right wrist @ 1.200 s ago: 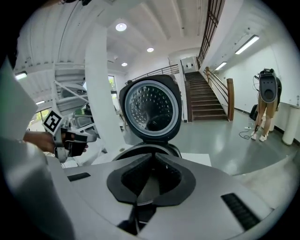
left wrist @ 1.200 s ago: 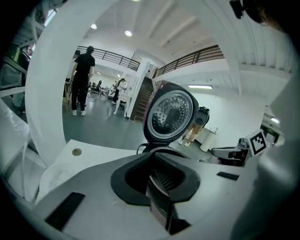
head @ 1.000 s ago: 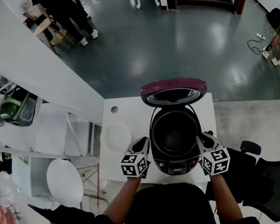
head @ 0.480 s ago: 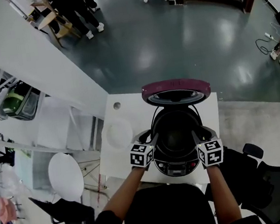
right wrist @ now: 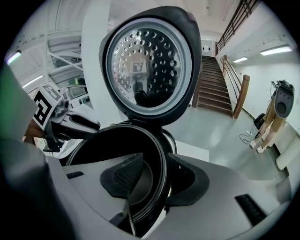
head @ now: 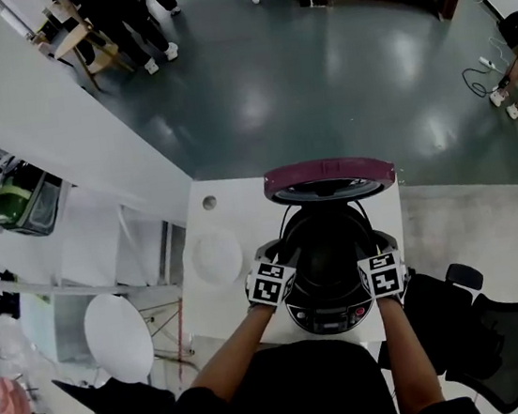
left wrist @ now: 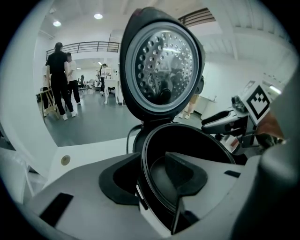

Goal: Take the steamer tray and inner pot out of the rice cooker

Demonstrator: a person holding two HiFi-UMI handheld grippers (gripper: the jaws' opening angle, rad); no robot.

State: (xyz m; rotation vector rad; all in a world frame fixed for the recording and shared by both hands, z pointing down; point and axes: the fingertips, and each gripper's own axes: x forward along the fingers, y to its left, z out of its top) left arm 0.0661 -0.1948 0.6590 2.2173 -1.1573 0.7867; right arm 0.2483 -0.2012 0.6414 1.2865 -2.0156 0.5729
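Note:
The rice cooker (head: 334,310) stands on the white table (head: 236,209) with its maroon-topped lid (head: 329,175) raised. Its dark inner pot (head: 329,249) looks empty; no steamer tray shows inside. My left gripper (head: 288,258) is at the pot's left rim and my right gripper (head: 367,250) at its right rim. In the left gripper view the left gripper (left wrist: 151,163) straddles the pot rim (left wrist: 197,136), one jaw inside and one outside. The right gripper (right wrist: 157,172) straddles the pot rim (right wrist: 110,138) the same way. Both pairs of jaws are opening, with gaps beside the rim.
A white round disc (head: 216,254) lies on the table left of the cooker, near a cable hole (head: 209,202). A white round stool (head: 117,335) stands to the left and a black office chair (head: 502,330) to the right. People (head: 113,31) stand far back.
Both grippers came down and inward from beside the cooker's front to the pot's rim, one on each side. Their jaws have spread apart.

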